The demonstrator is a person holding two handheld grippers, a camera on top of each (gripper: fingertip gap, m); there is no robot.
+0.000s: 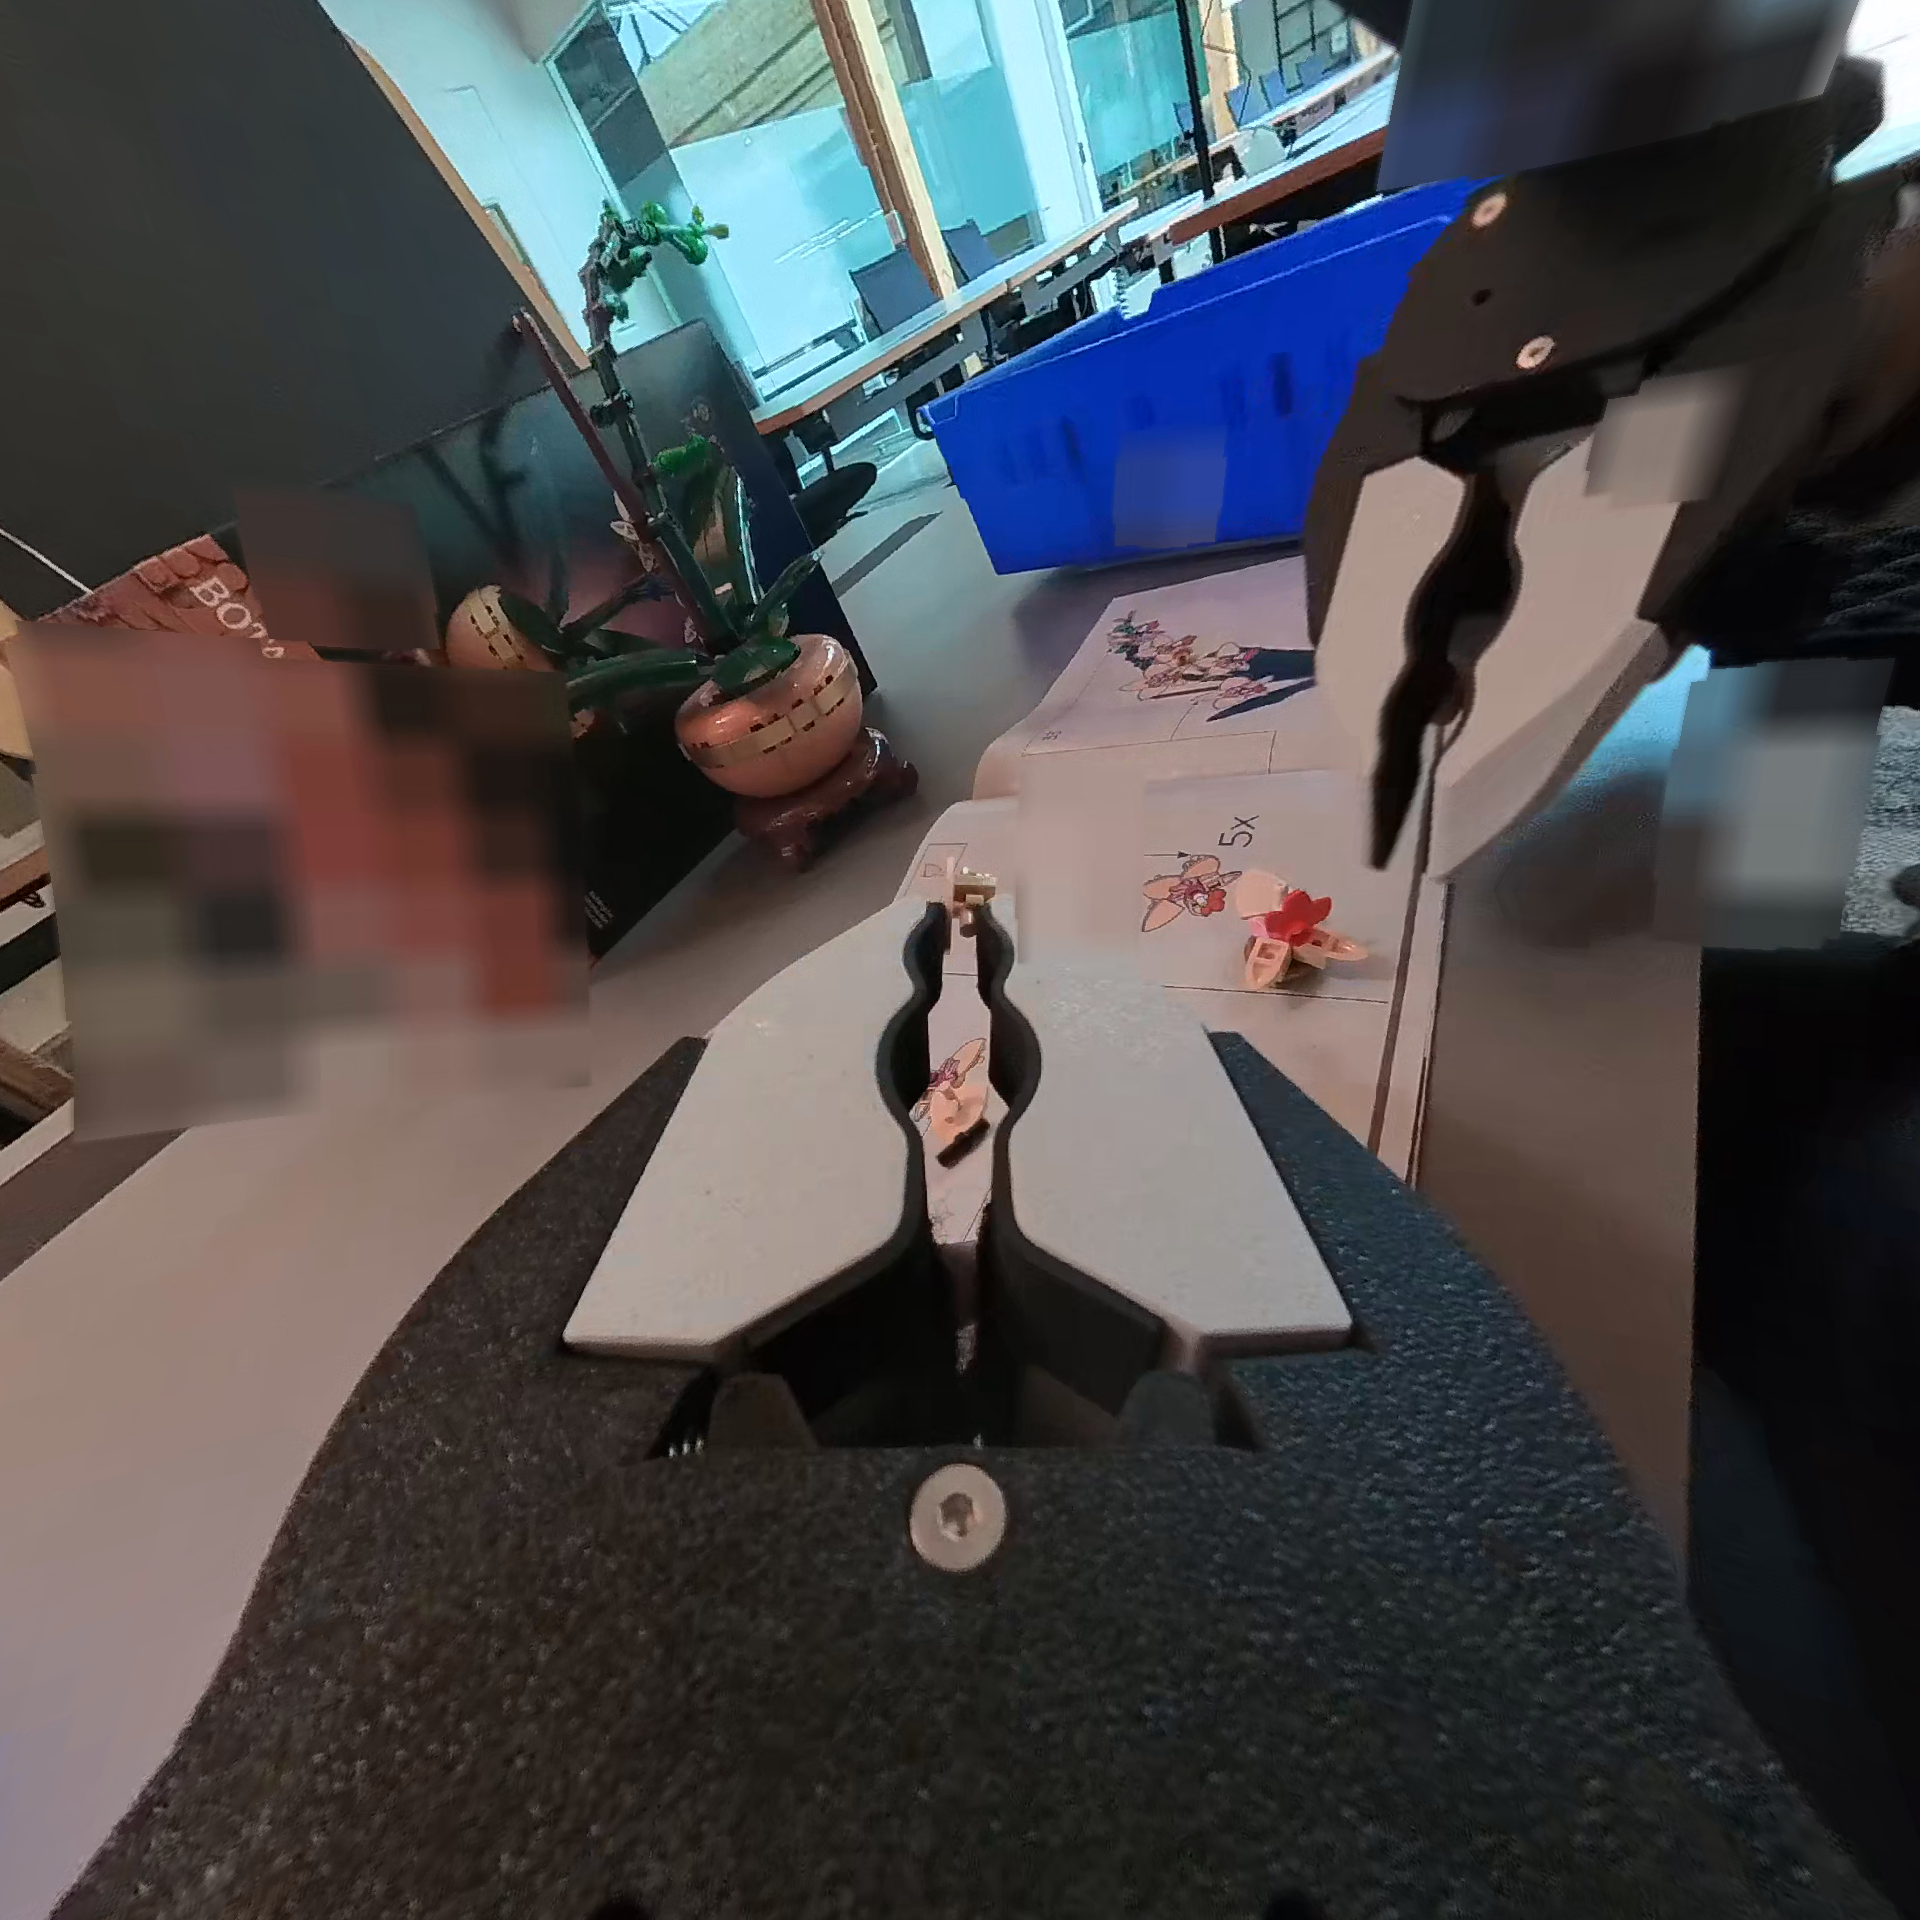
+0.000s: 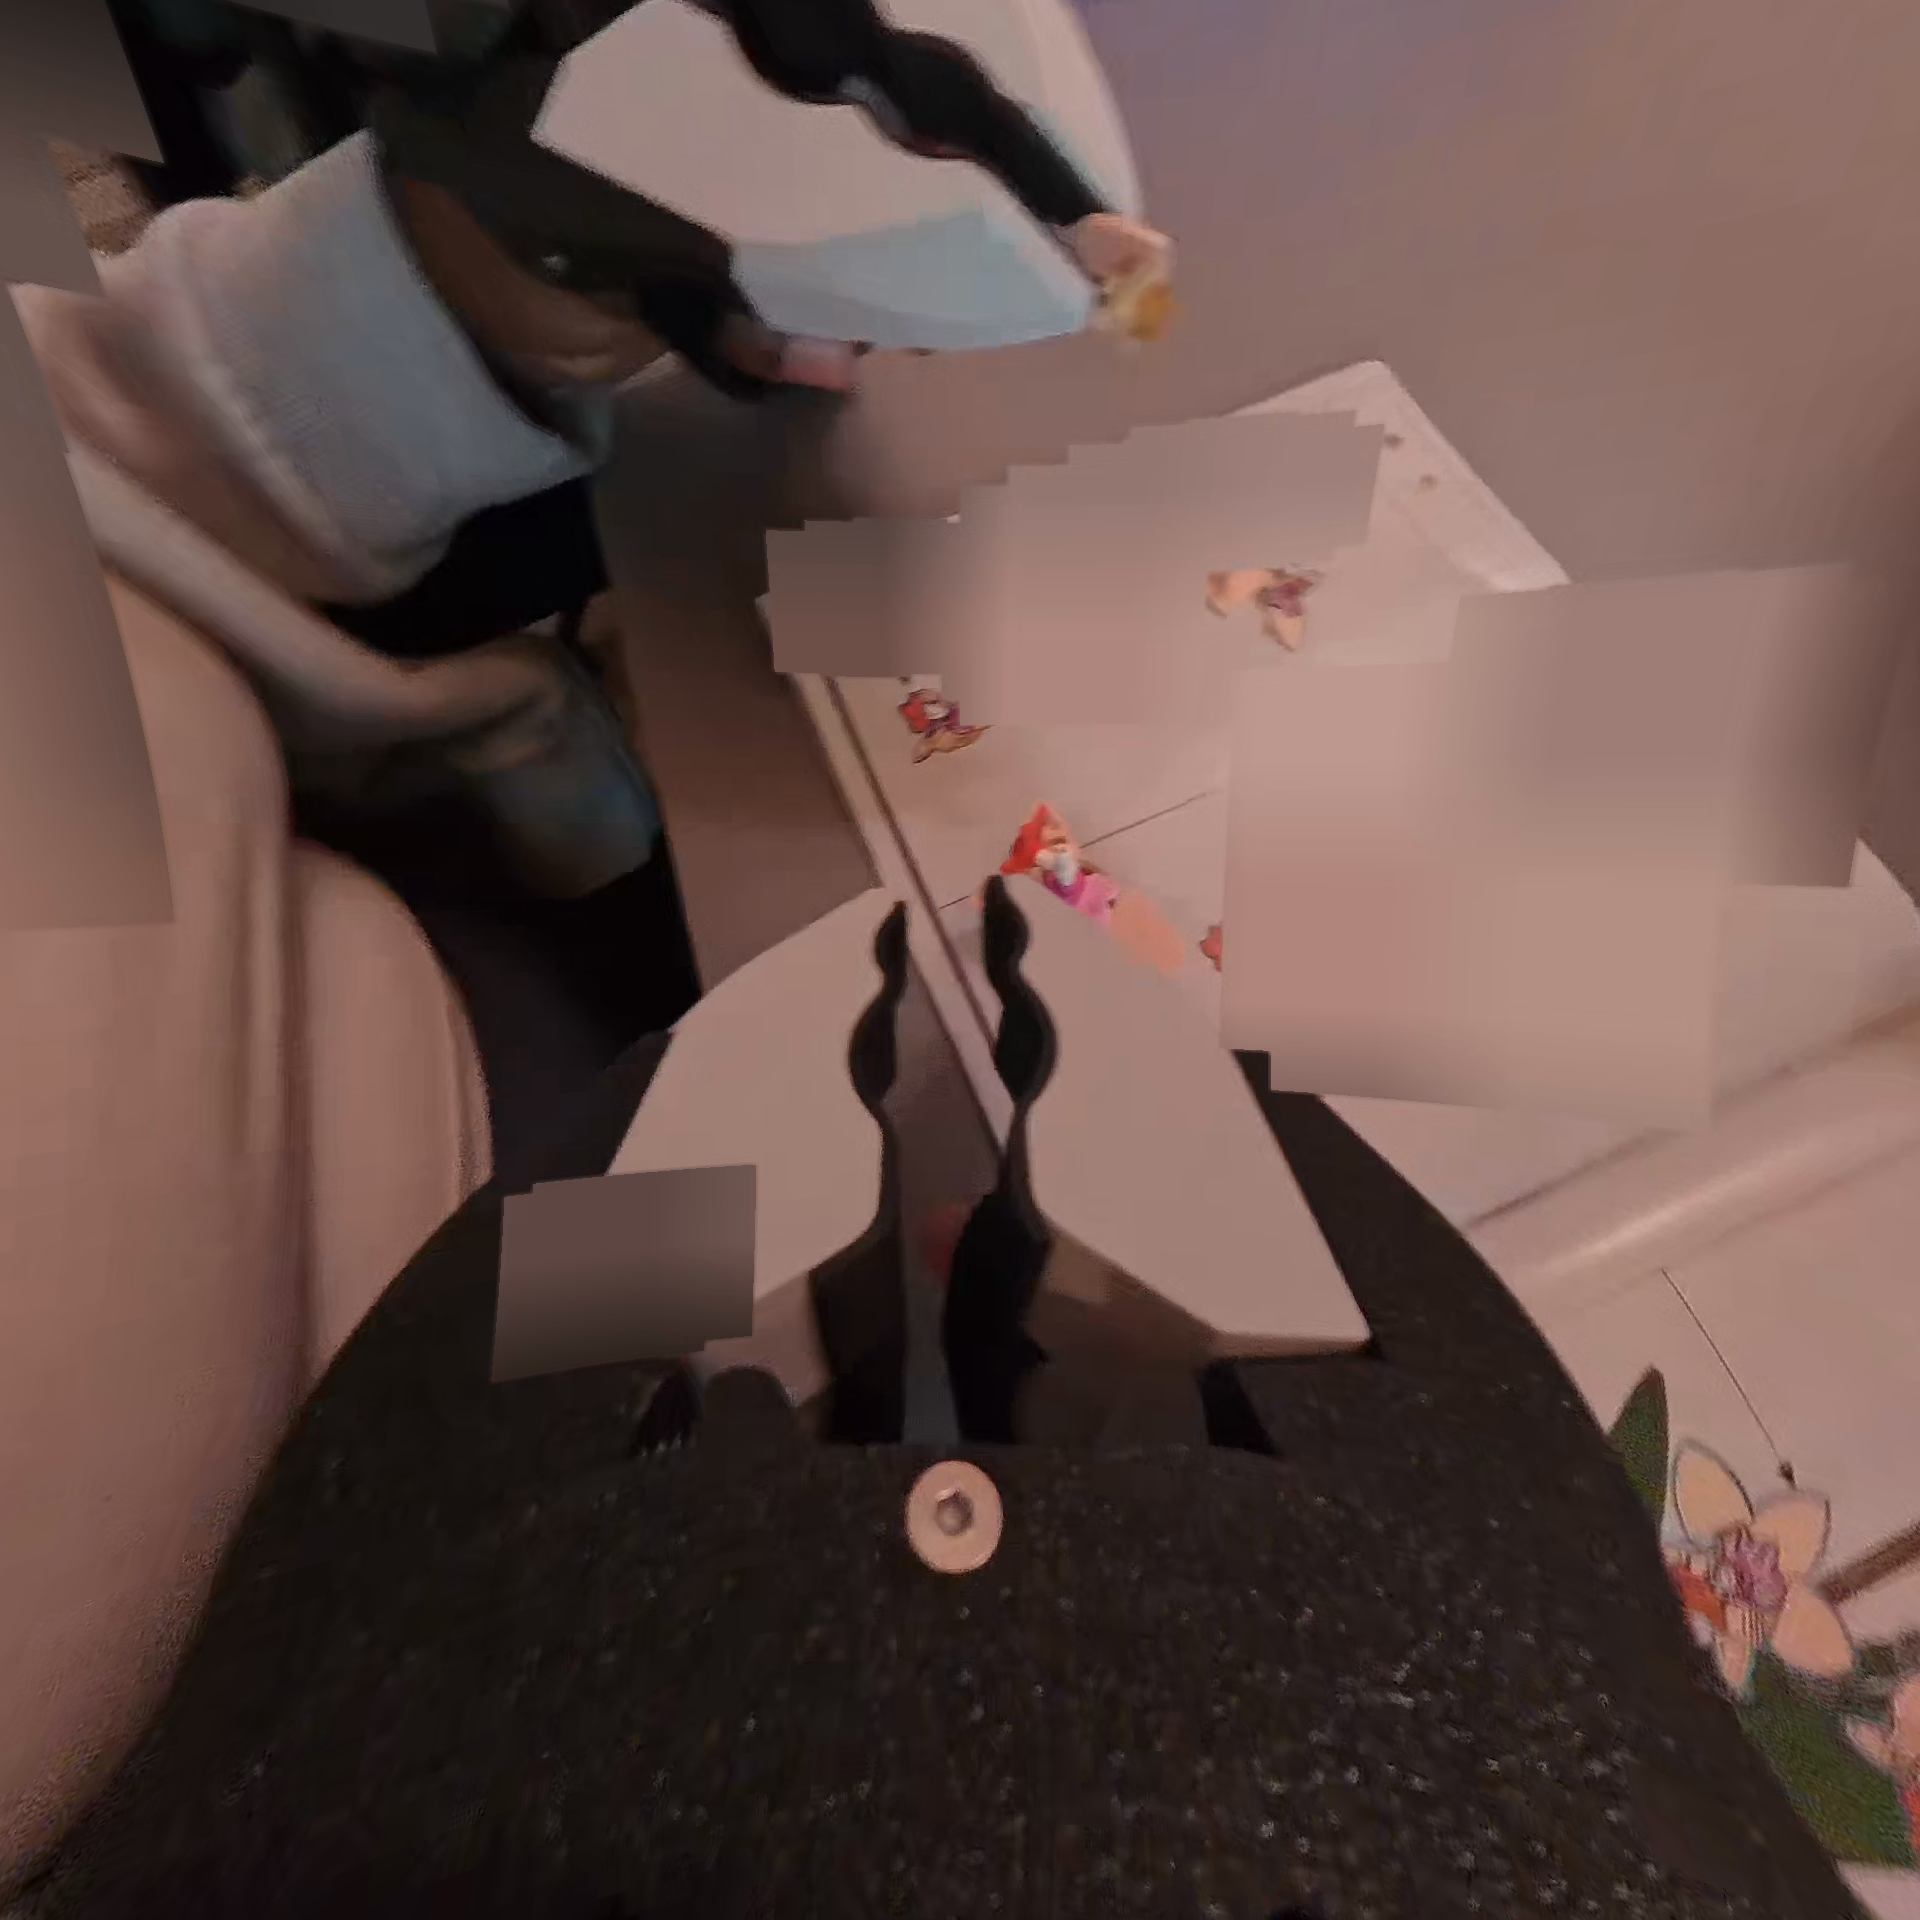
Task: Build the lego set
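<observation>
My left gripper [image 1: 964,916] is shut on a small tan lego piece [image 1: 974,889] at its fingertips, held above the open instruction booklet [image 1: 1081,717]. A partly built flower [image 1: 1294,928] of red, pink and white pieces lies on the booklet, to the right of the tips. My right gripper [image 1: 1390,836] hangs above and right of the flower, pointing down. In the blurred right wrist view its jaws [image 2: 943,910] stand slightly apart and empty, with the flower [image 2: 1065,868] just right of the tips. The left gripper [image 2: 1117,260] with the tan piece shows at the top.
A built lego orchid in a pink pot [image 1: 771,707] stands at the back left in front of the set's dark box [image 1: 644,436]. A blue bin [image 1: 1174,416] sits behind the booklet. The table's near edge runs by the right gripper [image 2: 894,831].
</observation>
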